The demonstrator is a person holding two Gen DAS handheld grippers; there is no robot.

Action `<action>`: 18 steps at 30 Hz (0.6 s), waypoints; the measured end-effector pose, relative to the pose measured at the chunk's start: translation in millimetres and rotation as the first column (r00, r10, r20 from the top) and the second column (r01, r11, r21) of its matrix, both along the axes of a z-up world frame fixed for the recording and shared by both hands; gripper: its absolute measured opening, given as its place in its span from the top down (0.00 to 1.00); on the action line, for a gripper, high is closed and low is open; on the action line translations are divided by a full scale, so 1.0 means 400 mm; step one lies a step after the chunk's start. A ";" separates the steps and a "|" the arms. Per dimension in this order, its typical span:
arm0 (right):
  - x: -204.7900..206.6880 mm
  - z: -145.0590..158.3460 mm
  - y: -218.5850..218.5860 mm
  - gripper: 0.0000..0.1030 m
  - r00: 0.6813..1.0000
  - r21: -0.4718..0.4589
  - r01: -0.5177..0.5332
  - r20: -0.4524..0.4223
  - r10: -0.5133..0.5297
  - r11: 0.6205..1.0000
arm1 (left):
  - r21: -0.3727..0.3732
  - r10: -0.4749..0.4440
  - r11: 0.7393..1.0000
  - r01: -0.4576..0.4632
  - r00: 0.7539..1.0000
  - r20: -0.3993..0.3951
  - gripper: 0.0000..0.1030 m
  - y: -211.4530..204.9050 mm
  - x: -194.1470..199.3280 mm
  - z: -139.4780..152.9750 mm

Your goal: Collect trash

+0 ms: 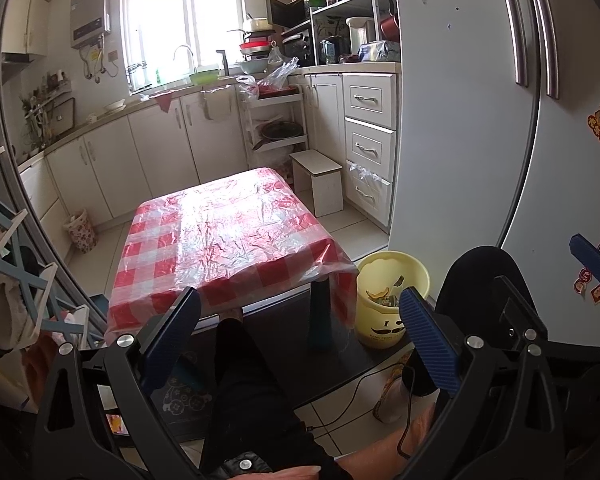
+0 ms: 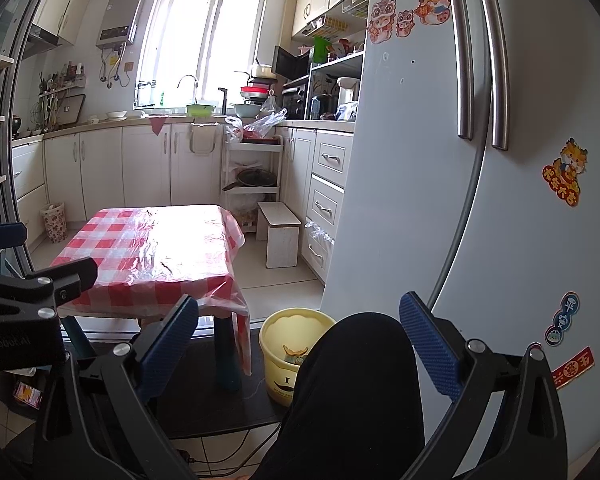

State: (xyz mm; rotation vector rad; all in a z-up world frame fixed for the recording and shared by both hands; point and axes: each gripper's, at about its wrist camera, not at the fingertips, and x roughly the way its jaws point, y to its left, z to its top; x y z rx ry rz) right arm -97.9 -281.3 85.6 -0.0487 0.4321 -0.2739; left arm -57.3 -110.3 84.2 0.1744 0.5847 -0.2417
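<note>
Kitchen floor seen over seated knees | low table (image 1: pixel 228 224) in checked plastic, no litter made out on it | yellow bin (image 1: pixel 392 300) beside its leg, scraps inside | left gripper (image 1: pixel 300 332) and right gripper (image 2: pixel 296 344) held wide apart, empty, apparently resting.

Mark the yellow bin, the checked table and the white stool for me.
yellow bin (image 1: pixel 416 270): left wrist view, right rim.
checked table (image 2: pixel 132 240): right wrist view, bare middle of the plastic-covered top.
white stool (image 2: pixel 283 245): right wrist view, front panel.
</note>
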 end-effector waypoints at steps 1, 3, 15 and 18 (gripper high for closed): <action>0.000 0.000 0.000 0.07 1.000 0.000 0.000 0.000 0.000 1.000 | -0.002 0.000 1.000 0.000 1.000 0.001 0.08 -0.001 0.000 0.001; 0.000 0.001 0.000 0.07 1.000 0.000 0.000 0.000 0.000 1.000 | -0.002 0.001 1.000 -0.001 1.000 0.001 0.08 -0.001 0.000 0.001; -0.004 -0.004 0.006 0.07 1.000 0.000 -0.002 -0.002 0.002 1.000 | -0.001 -0.002 1.000 0.002 1.000 -0.001 0.08 -0.001 0.000 -0.001; -0.007 -0.011 0.016 0.07 1.000 -0.001 -0.004 -0.003 0.004 1.000 | -0.015 0.004 1.000 -0.004 1.000 0.031 0.08 0.012 -0.011 0.004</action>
